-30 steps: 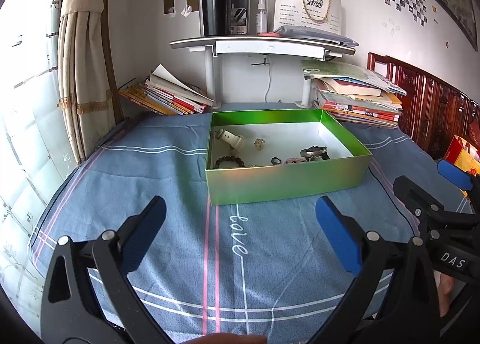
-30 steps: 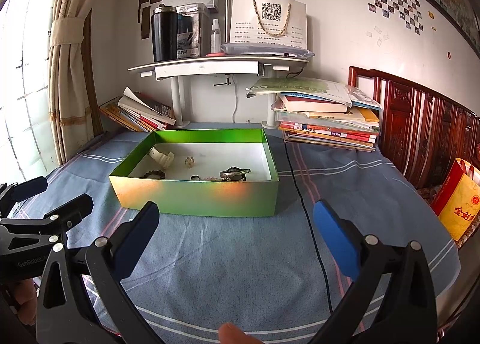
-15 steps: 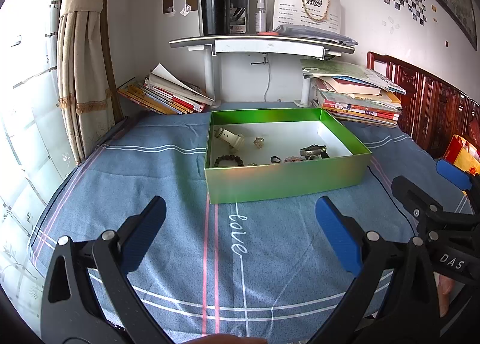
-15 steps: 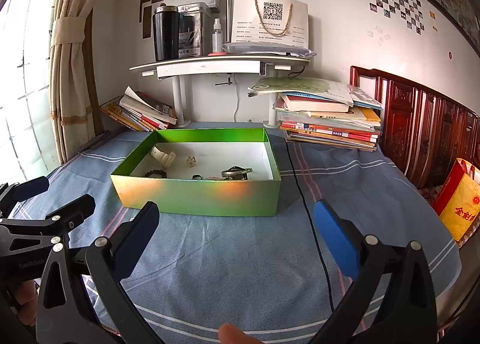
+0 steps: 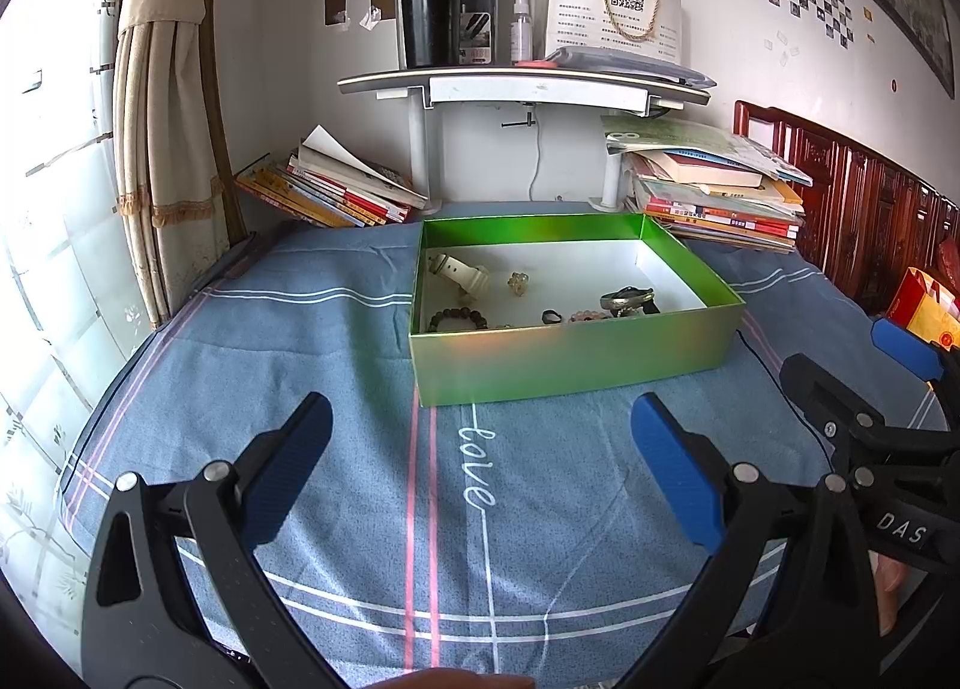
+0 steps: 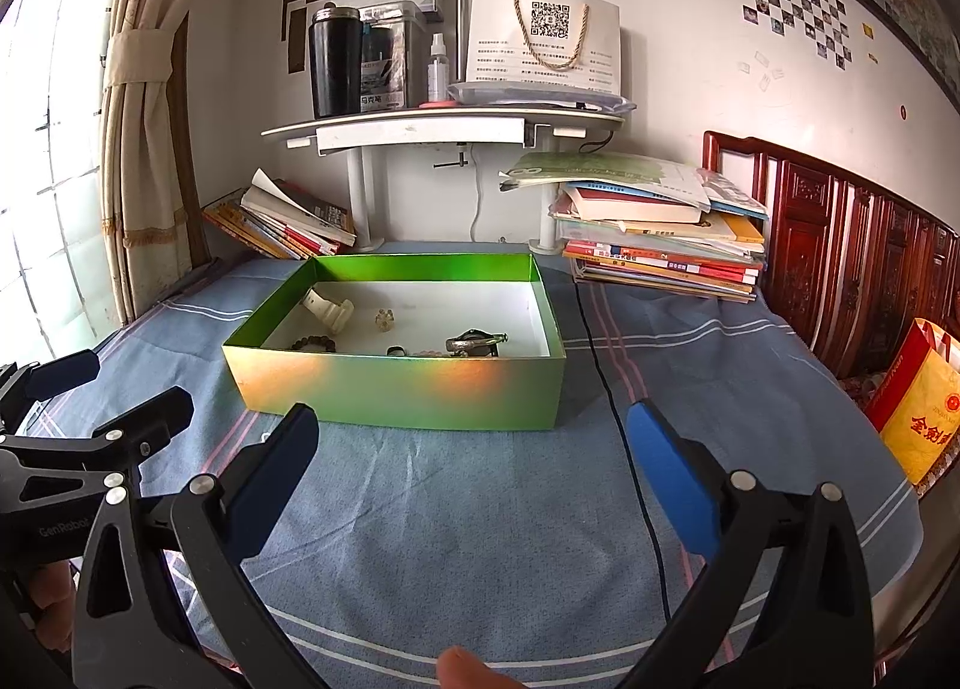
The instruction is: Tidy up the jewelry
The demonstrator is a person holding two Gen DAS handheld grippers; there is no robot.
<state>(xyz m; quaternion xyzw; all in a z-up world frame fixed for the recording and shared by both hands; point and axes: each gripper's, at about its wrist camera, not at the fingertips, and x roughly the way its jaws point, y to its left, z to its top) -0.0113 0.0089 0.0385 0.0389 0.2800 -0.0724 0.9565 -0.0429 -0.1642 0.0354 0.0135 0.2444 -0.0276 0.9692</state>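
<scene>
A shallow green box [image 5: 570,359] [image 6: 396,386] with a white floor rests on the blue bedspread. Inside lie a white watch [image 5: 459,269] [image 6: 327,308], a dark bead bracelet [image 5: 459,318] [image 6: 314,342], a small pale trinket [image 5: 518,282] [image 6: 384,319], a black ring [image 5: 551,317], a pinkish piece [image 5: 585,315] and a silver bangle [image 5: 627,300] [image 6: 474,341]. My left gripper [image 5: 480,467] hangs open in front of the box, empty. My right gripper [image 6: 474,467] is open too, empty, short of the box's near wall.
Book stacks [image 5: 714,191] [image 5: 330,188] flank a white shelf [image 5: 522,86] holding a black tumbler [image 5: 429,11] against the wall. A black cable [image 6: 624,425] runs down the bedspread right of the box. A wooden headboard [image 6: 852,263] and a red-yellow bag [image 6: 918,413] stand at the right.
Both views have shifted very slightly; the box sits marginally lower in the right wrist view. Both grippers stay open and empty.
</scene>
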